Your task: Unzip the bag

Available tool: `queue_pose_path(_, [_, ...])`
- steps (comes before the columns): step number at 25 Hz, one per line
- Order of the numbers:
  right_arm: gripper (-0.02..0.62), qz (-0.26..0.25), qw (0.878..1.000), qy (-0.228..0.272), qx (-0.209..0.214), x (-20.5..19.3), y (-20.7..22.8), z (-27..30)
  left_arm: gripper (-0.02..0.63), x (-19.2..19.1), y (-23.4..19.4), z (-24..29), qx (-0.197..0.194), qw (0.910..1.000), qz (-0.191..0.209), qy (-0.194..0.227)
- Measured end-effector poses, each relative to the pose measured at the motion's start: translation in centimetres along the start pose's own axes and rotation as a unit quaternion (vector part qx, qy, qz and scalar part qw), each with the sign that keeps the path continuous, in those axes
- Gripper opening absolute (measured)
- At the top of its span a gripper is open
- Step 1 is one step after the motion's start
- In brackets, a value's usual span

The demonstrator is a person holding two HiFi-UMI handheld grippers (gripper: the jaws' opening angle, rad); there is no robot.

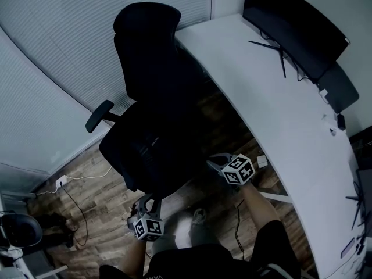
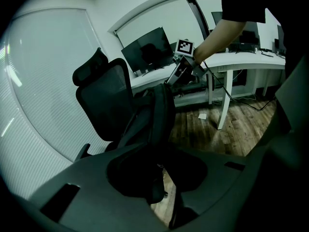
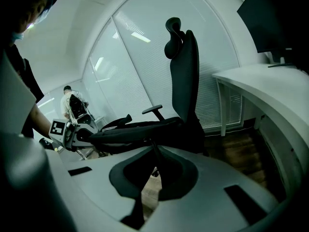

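Observation:
A black bag (image 1: 168, 156) lies across the seat of a black office chair (image 1: 145, 45). My left gripper (image 1: 142, 205) is at the bag's near end. In the left gripper view the bag (image 2: 157, 115) rises from between the jaws, and my left gripper (image 2: 161, 178) is shut on its dark fabric. My right gripper (image 1: 216, 164) is at the bag's other end, its tips at the bag's top corner (image 2: 170, 85). In the right gripper view a thin dark strip runs from the bag (image 3: 140, 132) into my right gripper (image 3: 154, 170), which looks shut on the zipper pull. The left gripper (image 3: 79, 134) shows beyond the bag.
A curved white desk (image 1: 279, 109) with a dark monitor (image 1: 290, 28) runs along the right. A scrap of paper (image 1: 261, 161) lies on the wood floor. A cable and socket (image 1: 61, 182) are at the left. A person (image 3: 72, 103) stands far behind.

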State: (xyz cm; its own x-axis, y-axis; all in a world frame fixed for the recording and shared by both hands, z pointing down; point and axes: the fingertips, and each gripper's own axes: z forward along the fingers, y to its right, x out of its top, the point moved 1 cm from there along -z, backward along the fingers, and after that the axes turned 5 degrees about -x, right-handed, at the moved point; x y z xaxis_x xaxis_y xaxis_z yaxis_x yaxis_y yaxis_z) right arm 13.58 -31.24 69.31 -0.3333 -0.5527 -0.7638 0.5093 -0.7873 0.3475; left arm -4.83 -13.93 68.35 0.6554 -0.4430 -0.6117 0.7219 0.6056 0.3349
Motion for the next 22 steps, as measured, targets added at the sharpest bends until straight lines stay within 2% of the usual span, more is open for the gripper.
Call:
queue_pose_path(10, [0.043, 0.025, 0.998, -0.003, -0.054, -0.2, 3.4, 2.3, 0.103, 0.1, 0.0, 0.5, -0.008, 0.9999, 0.008, -0.011])
queue_pose_path(16, [0.044, 0.071, 0.996, 0.015, -0.058, -0.3, 2.9, 2.5, 0.106, -0.4, 0.1, 0.5, -0.014, 0.9999, -0.006, 0.0])
queue_pose_path(22, [0.048, 0.092, 0.991, 0.028, -0.096, -0.9, 1.9, 0.9, 0.135, -0.8, 0.4, 0.1, -0.048, 0.9988, -0.008, -0.001])
